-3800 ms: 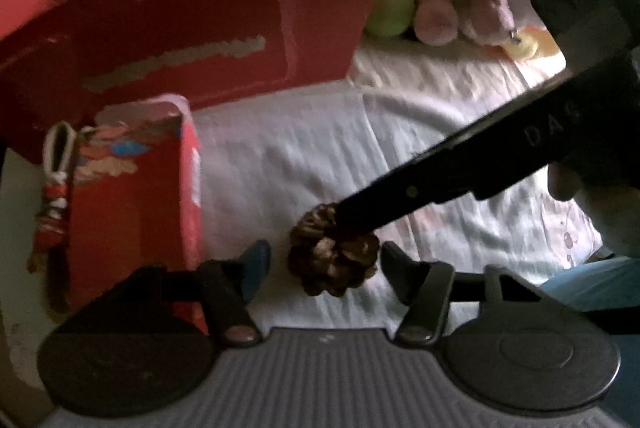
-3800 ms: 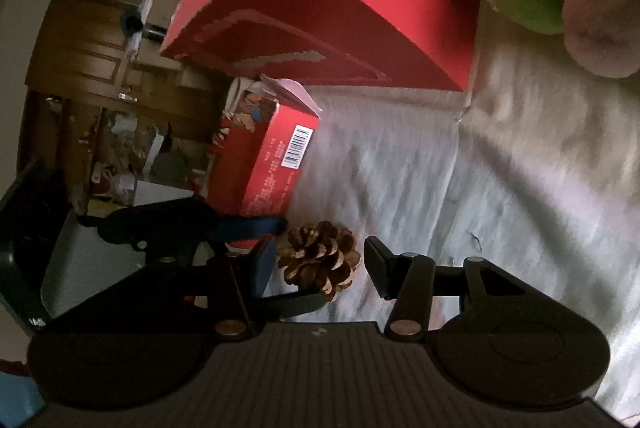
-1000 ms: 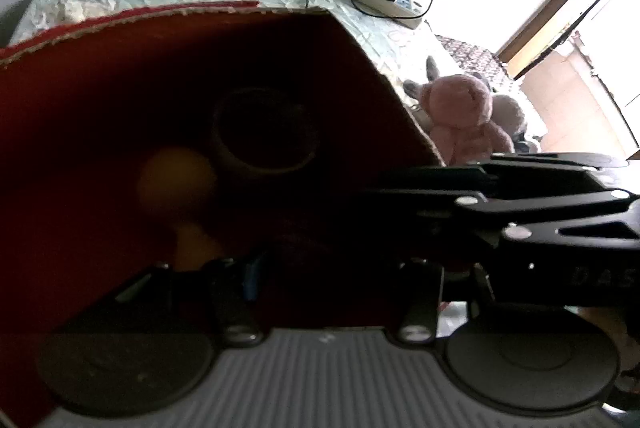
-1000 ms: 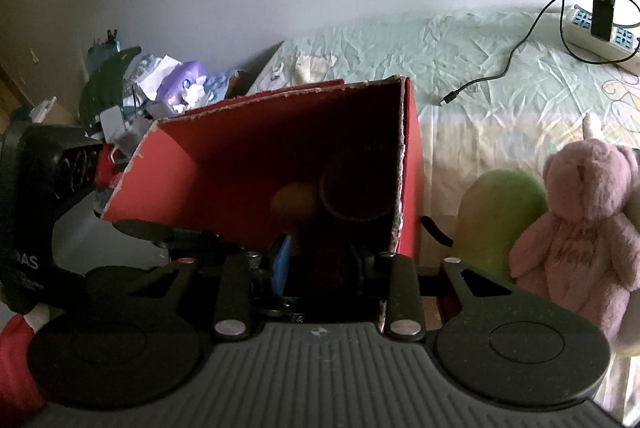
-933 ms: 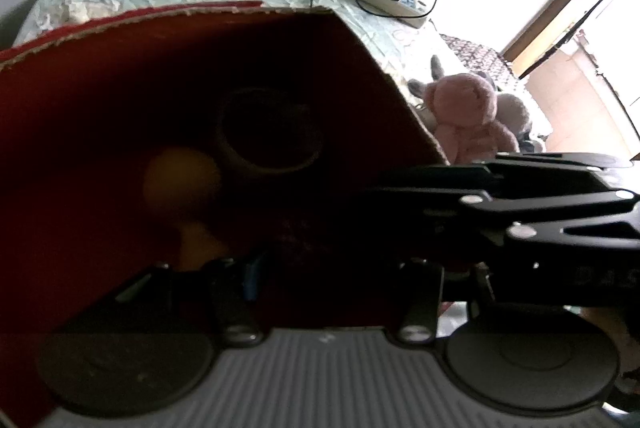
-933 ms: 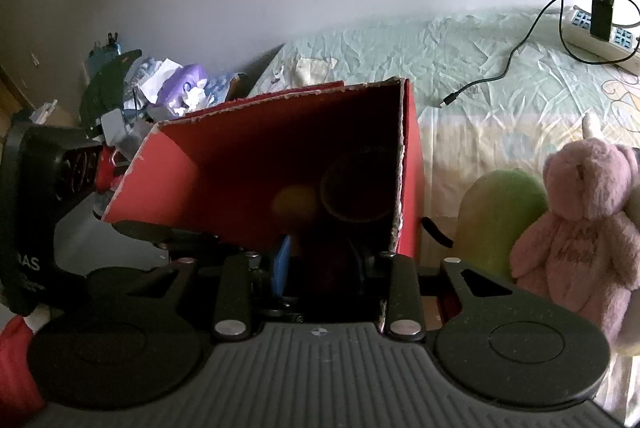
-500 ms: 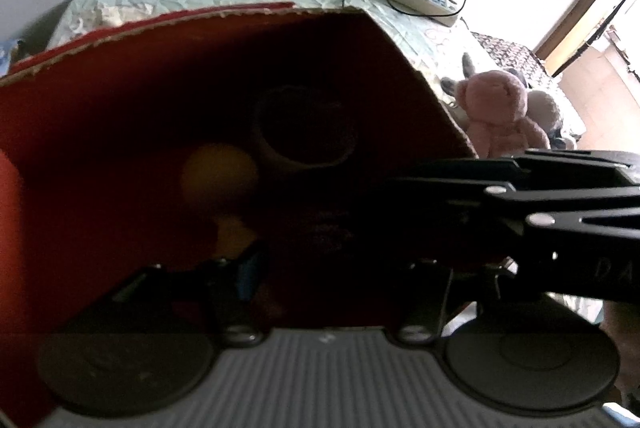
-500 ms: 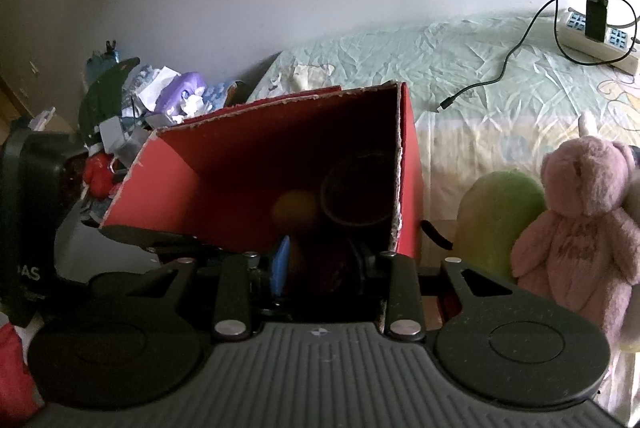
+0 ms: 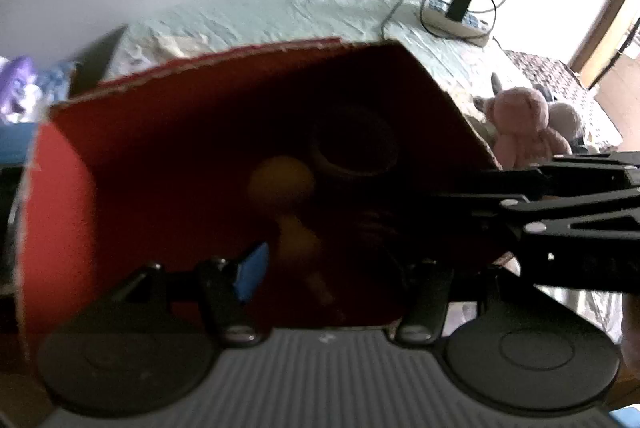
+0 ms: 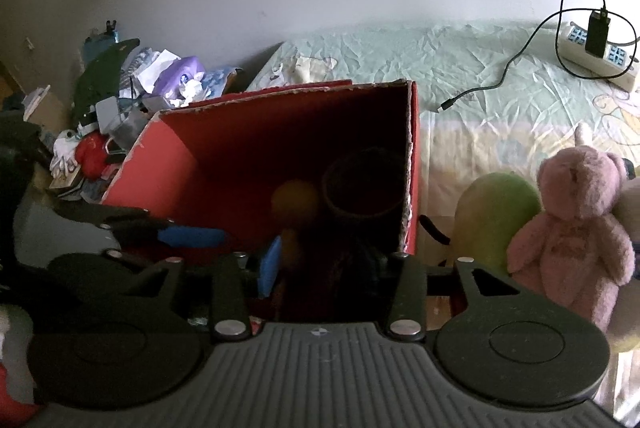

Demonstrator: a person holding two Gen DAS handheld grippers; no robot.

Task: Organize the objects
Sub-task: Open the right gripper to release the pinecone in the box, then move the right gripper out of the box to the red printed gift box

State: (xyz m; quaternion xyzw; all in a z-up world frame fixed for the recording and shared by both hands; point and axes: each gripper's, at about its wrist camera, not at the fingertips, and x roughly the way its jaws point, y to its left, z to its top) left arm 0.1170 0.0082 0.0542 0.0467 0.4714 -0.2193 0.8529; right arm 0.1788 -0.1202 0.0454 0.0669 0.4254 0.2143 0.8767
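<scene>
On the bed (image 10: 472, 68), a red cardboard box (image 10: 248, 164) lies with its open mouth toward both cameras, its torn pale edge visible along the top. Both tools reach into that mouth.

Right tool (image 10: 326, 264): fingers set apart, the blue-padded left finger (image 10: 269, 264) just inside the near rim. A dark rounded mass sits between the fingers in deep shadow; I cannot tell whether it is a pine cone, or whether the fingers touch it.

Left tool (image 9: 332, 268): fingers likewise spread, with one blue pad (image 9: 250, 268) showing. Nothing is clearly held; the gap is dim and blurred. The right tool's black linkage crosses in from the right side of the left wrist view and enters the box.

Inside the box, toward the far wall: a yellow ball-headed object (image 9: 280, 184) on a pale stem, and just right of it a dark ring-shaped item (image 9: 354, 148) that may be a roll or a bowl; the shadow prevents a firm reading.

Right of the box, outside it: a green rounded plush (image 10: 496, 216), then a pink teddy bear (image 10: 576, 228) sitting upright beside it. Far right on the bed: a white power strip (image 10: 596, 56) with a black charger plugged in and a cable trailing left across the sheet. Left of the box: a heap of clutter (image 10: 132, 96) against the wall.
</scene>
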